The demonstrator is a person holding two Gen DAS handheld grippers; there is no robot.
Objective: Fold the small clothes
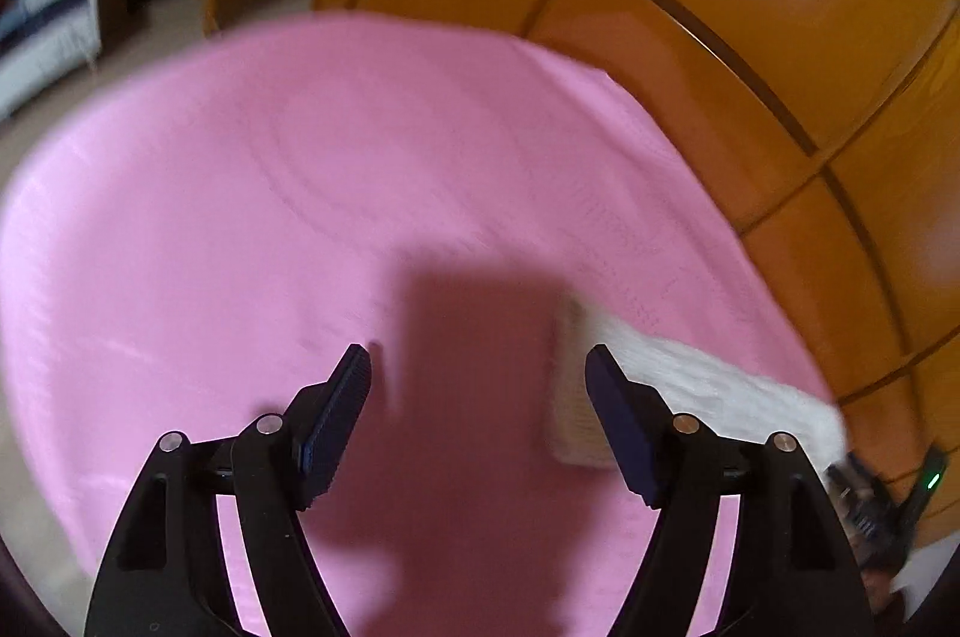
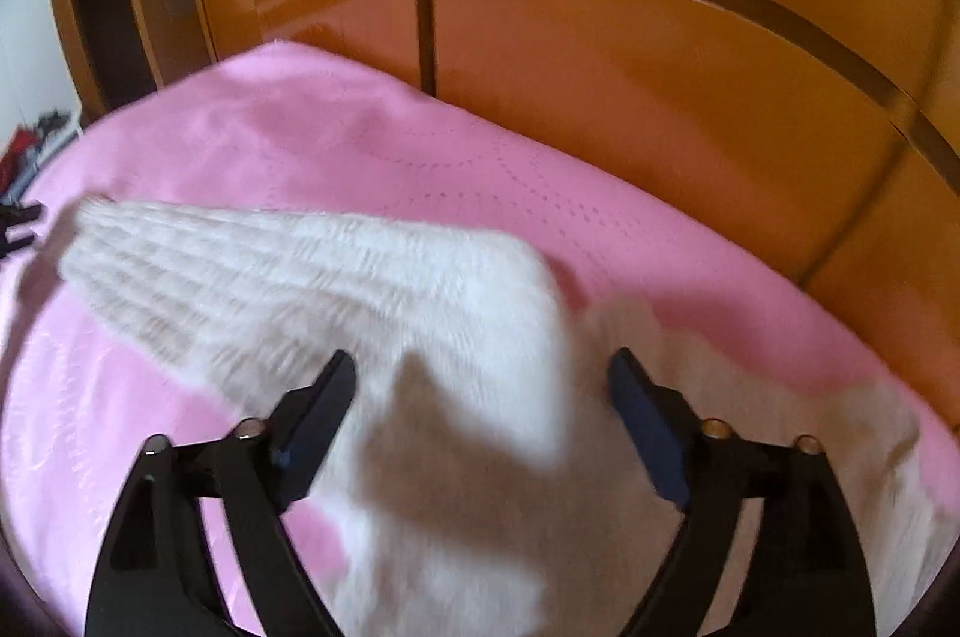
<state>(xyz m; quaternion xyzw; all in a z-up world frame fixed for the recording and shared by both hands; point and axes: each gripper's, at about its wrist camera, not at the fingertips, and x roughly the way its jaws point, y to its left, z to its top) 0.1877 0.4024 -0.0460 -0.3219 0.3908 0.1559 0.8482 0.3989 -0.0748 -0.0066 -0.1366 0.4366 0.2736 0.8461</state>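
Note:
A white fluffy knitted garment (image 2: 336, 289) lies on the pink bed cover (image 2: 420, 145). One long ribbed part of it stretches to the left. My right gripper (image 2: 483, 373) is open just above the garment's middle, holding nothing. My left gripper (image 1: 477, 367) is open above the bare pink cover (image 1: 300, 193), holding nothing. In the left wrist view the ribbed end of the garment (image 1: 672, 367) lies just beside the right fingertip (image 1: 606, 373). The other gripper (image 1: 888, 505) shows at the right edge of the left wrist view.
Glossy orange wooden wardrobe doors (image 2: 600, 37) stand close behind the bed and along its right side (image 1: 750, 7). At the far left there is floor and a white shelf with items (image 1: 42, 13).

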